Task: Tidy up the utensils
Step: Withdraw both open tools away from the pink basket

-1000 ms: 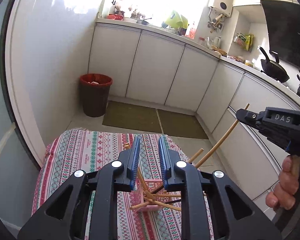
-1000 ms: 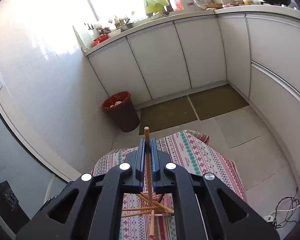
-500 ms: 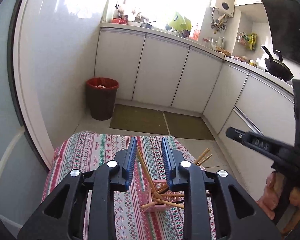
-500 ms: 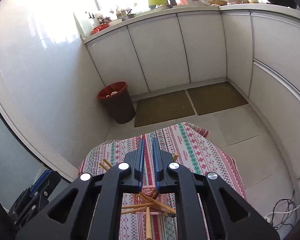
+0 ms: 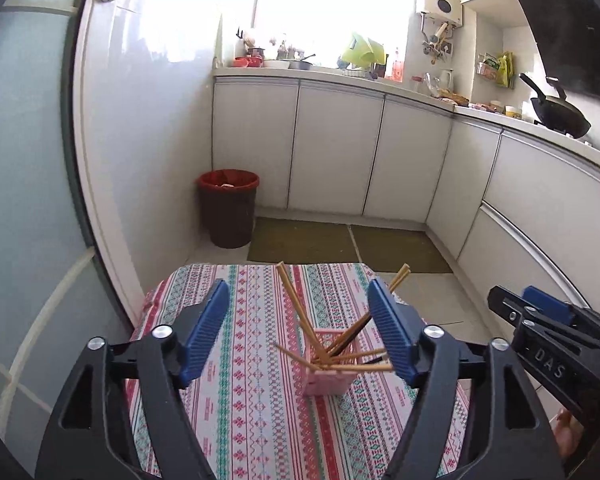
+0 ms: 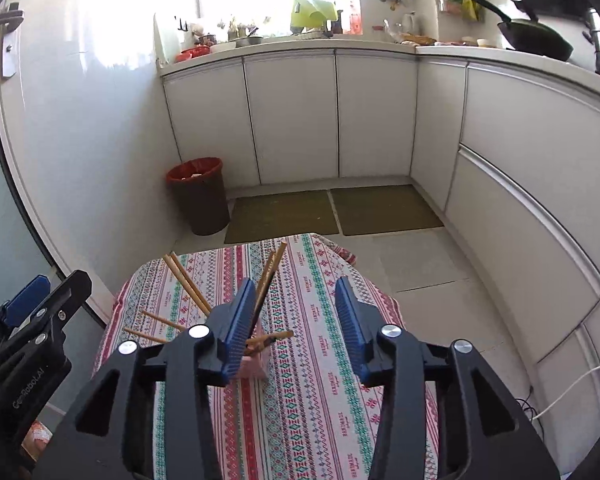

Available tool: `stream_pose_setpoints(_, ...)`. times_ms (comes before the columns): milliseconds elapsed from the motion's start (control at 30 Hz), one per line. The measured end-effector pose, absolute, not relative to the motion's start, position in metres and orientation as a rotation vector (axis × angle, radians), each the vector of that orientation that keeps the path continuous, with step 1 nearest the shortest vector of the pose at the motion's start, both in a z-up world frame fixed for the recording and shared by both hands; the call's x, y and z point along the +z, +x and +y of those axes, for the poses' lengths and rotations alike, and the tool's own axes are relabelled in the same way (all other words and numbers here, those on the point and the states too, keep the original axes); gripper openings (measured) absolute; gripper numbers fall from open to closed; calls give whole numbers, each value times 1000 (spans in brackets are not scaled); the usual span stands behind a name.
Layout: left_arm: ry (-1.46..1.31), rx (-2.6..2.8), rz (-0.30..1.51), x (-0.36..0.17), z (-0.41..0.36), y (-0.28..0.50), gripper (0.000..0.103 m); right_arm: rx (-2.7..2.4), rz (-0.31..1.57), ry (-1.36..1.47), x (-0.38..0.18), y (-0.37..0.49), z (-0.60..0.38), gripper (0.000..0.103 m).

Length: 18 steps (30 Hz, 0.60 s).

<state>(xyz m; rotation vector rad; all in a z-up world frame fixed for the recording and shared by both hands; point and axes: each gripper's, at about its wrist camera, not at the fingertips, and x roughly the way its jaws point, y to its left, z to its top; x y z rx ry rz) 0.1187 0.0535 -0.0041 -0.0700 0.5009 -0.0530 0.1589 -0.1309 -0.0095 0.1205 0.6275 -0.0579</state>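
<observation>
Both grippers are up over the table w/ nothing in them. Left gripper [image 5: 298, 336]: jaws spread wide, blue pads [image 5: 204, 334] well apart, empty gap between. Right gripper [image 6: 296, 328]: same story, jaws wide, nothing gripped. In the left wrist view the right gripper shows at the right edge, off the table's side; in the right wrist view the left one sits at the left edge.

Chopsticks [image 5: 296, 308] are in the pink holder [image 5: 326, 380], which stands upright on the patterned tablecloth [image 5: 244, 400], roughly mid-table. Sticks aren't neat: some lean up & left, a pair leans up & right, a few lie near horizontal, poking out the holder's sides. A dark stick is in there too, among the tan ones. From the right wrist view the holder [image 6: 254, 368] is partly hidden behind that gripper's left finger [image 6: 236, 332], chopsticks [image 6: 188, 284] fanning out above & left of it.

Bkgd: red-lined trash bin [image 5: 228, 212] on the floor by the white cabinets [image 5: 336, 152], green floor mats [image 5: 304, 240] in front, black wok [image 5: 560, 114] on the counter at right.
</observation>
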Motion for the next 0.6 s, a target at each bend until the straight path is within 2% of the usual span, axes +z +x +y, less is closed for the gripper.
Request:
stream_pose_setpoints(67,-68,-46,502,-6,51,109,79,-76,606,110,-9,144,-134,55)
stream_pose_setpoints(267,-35,-22,482,-3,41,80,96,-155,565,108,-11,105,-143,79)
stream_pose_setpoints(433,-10,-21,467,2,35,60,96,-226,525,113,-10,81,-148,95)
stream_pose_setpoints(600,14,-18,441,9,30,46,96,-289,495,137,-7,64,-157,96)
